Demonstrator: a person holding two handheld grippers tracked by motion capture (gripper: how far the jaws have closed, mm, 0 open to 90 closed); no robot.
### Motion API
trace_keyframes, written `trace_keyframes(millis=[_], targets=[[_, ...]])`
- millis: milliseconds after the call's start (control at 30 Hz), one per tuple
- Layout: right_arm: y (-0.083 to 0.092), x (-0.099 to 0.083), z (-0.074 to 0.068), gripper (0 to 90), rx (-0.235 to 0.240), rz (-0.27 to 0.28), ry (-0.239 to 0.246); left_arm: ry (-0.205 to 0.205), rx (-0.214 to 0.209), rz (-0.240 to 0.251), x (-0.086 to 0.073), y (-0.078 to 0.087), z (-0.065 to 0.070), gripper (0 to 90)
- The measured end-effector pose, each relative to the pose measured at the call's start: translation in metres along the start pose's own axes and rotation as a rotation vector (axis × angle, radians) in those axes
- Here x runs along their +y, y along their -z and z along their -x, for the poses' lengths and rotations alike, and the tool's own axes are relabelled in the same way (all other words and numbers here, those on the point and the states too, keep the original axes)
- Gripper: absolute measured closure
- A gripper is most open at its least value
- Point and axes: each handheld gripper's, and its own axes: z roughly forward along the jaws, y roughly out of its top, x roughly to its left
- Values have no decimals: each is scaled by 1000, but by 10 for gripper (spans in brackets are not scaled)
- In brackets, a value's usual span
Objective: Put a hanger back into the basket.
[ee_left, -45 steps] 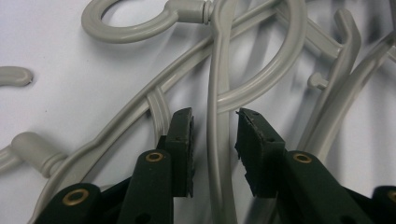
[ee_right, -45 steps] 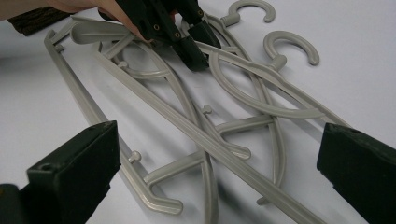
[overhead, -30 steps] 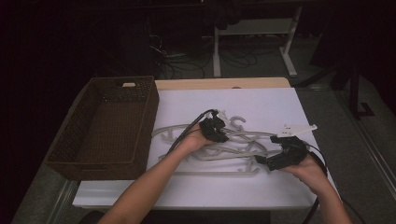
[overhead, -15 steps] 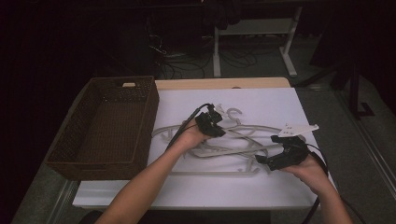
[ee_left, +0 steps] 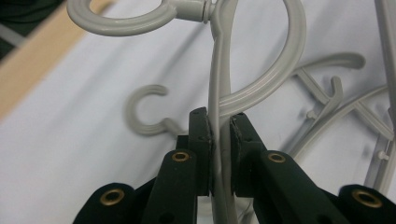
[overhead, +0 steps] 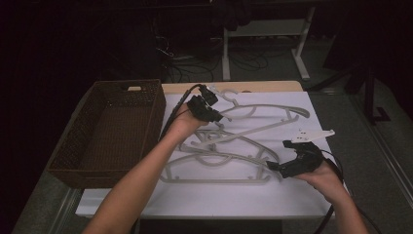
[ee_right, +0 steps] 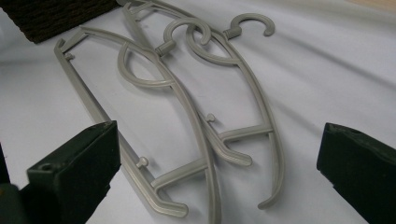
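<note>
My left gripper (overhead: 216, 116) pinches the raised hanger (ee_left: 219, 107) above the desk (overhead: 316, 200). Lift it free of the tangled hangers (overhead: 219, 161) before swinging towards the basket (overhead: 104, 141); right gripper (overhead: 277, 168) jaws spread, idle.

The left tool (overhead: 217, 117) is clamped tight, arm stretched forward and raised; the right tool (overhead: 273, 167) rests low with jaws spread wide.

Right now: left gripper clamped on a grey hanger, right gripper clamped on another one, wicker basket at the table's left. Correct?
Not quite. The right gripper is open: the right gripper view shows its jaws wide apart, gripping nothing. The left gripper is clamped on a grey hanger, and the wicker basket is at the table's left.
</note>
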Motion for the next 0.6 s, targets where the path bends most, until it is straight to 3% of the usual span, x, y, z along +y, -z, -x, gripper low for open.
trace_keyframes(millis=[267,600], targets=[[-2,0,-1,0,4,-7,0,26,12,36,-4,44,-16,818],[-5,0,-1,0,8,-15,-1,87,64,47,-40,88,-48,818]])
